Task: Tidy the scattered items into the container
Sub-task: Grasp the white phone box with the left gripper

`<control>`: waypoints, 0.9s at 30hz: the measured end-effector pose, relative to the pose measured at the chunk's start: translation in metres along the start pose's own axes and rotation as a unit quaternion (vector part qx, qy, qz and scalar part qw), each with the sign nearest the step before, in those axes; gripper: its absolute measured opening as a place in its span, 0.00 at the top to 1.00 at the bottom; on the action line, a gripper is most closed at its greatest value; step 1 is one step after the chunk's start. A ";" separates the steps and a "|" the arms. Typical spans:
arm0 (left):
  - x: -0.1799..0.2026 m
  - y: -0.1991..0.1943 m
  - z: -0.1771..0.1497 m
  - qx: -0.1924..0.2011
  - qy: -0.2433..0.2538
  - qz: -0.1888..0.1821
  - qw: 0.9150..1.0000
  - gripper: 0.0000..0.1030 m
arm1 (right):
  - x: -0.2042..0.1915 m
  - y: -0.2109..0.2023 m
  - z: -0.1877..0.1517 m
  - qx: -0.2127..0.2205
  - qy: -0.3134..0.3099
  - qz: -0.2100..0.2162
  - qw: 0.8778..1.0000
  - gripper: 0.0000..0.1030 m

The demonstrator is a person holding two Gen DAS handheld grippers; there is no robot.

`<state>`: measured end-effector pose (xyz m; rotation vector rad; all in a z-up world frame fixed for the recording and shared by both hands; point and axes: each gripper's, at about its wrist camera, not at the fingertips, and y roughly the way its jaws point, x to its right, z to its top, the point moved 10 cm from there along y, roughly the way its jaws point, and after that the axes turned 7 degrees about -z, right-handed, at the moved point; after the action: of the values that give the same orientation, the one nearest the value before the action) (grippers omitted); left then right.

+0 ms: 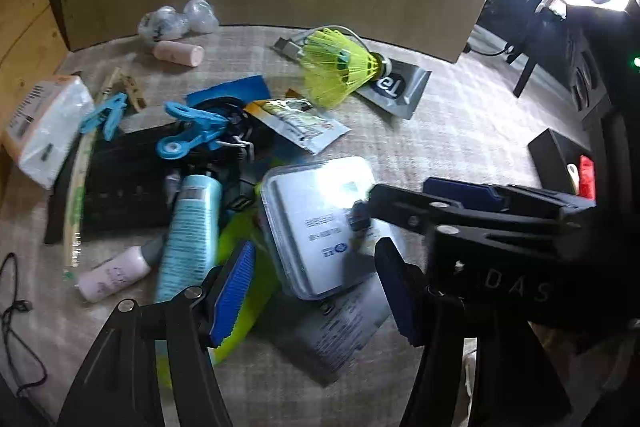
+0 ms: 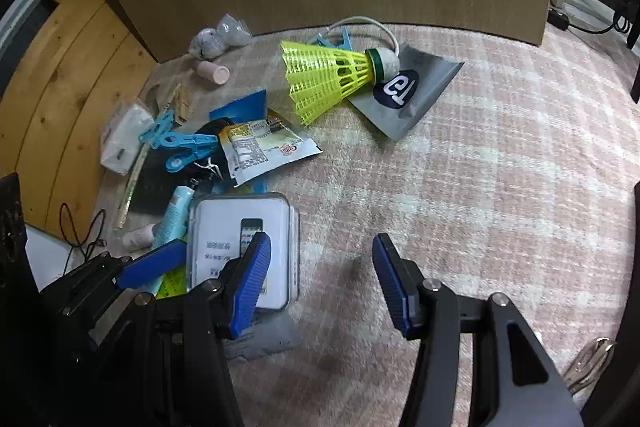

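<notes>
At the left edge of the cloth-covered table [image 2: 500, 155], a white tissue pack [image 1: 44, 123] lies beside blue clothes pegs [image 1: 188, 131] and a tall blue-green bottle [image 1: 192, 227], whose long axis points toward the left gripper [image 1: 316, 291]. That gripper's jaws are spread and hold nothing, and they hang over the clear plastic case [image 1: 320, 223], which lies flat in the middle of the pile with its long axis running away from the fingers. The left gripper appears the nearer one to the case. Just right of it, the right gripper [image 2: 320, 275] also stands spread and empty; the case sits under its left finger, while bare cloth fills the gap. Toward the far edge lie the yellow shuttlecock [image 2: 324, 79] and a grey packet [image 2: 412, 95], touching. No container can be clearly made out in either view.
</notes>
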<state>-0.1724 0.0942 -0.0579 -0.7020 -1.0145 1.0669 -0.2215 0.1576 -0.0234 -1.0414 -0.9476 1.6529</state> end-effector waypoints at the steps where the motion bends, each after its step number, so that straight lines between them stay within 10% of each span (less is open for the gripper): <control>1: 0.001 0.001 0.000 0.001 -0.002 -0.005 1.000 0.45 | -0.001 0.001 0.001 0.003 0.002 0.005 1.000 0.49; 8: 0.011 0.003 0.000 -0.002 -0.010 -0.019 1.000 0.50 | -0.025 0.003 -0.005 -0.016 0.012 0.061 0.998 0.61; 27: 0.058 -0.018 0.008 0.020 0.015 -0.026 0.999 0.54 | -0.008 -0.037 -0.013 0.023 -0.006 0.021 0.999 0.63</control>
<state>-0.1654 0.1420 -0.0201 -0.6538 -0.9773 1.0254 -0.1965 0.1615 0.0082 -1.0287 -0.8964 1.7096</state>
